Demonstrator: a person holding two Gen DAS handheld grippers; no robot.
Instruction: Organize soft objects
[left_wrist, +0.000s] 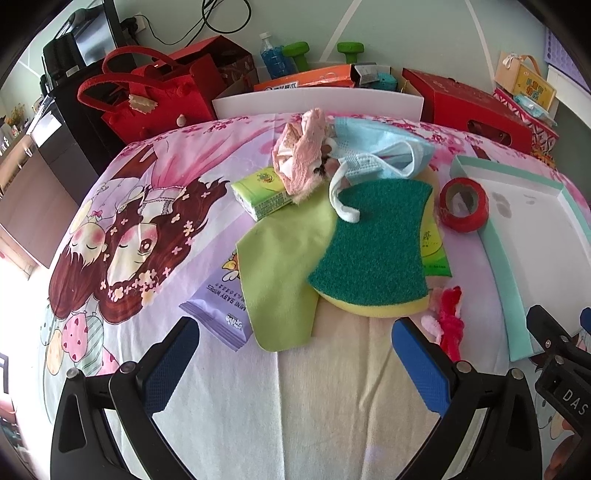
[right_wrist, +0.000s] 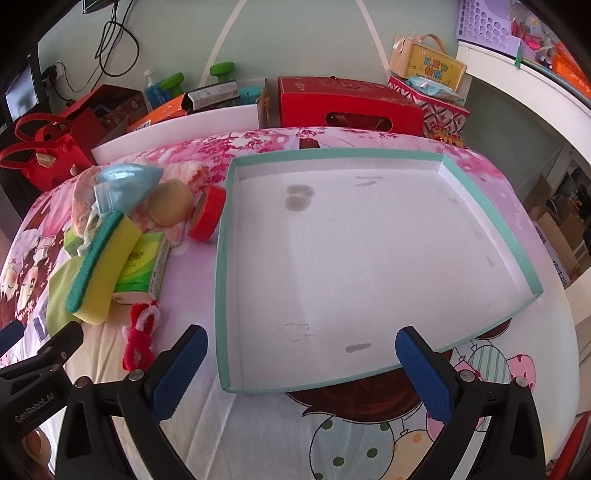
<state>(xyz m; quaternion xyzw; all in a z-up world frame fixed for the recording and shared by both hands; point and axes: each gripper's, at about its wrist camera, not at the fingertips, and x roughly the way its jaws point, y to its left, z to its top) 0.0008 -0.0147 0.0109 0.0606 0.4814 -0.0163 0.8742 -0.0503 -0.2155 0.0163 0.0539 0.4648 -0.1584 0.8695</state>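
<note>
The sponge lies in the pile mid-bed, straight ahead of the left gripper — fingers spread wide, empty; the right gripper, likewise open, faces the tray.

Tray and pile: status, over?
Left gripper and right gripper open, holding nothing. Tray empty. Sponge tops the pile, mask strap across it. Tape roll beside tray.

right hand-held gripper: jaws apart | tray: bare | sponge: left
</note>
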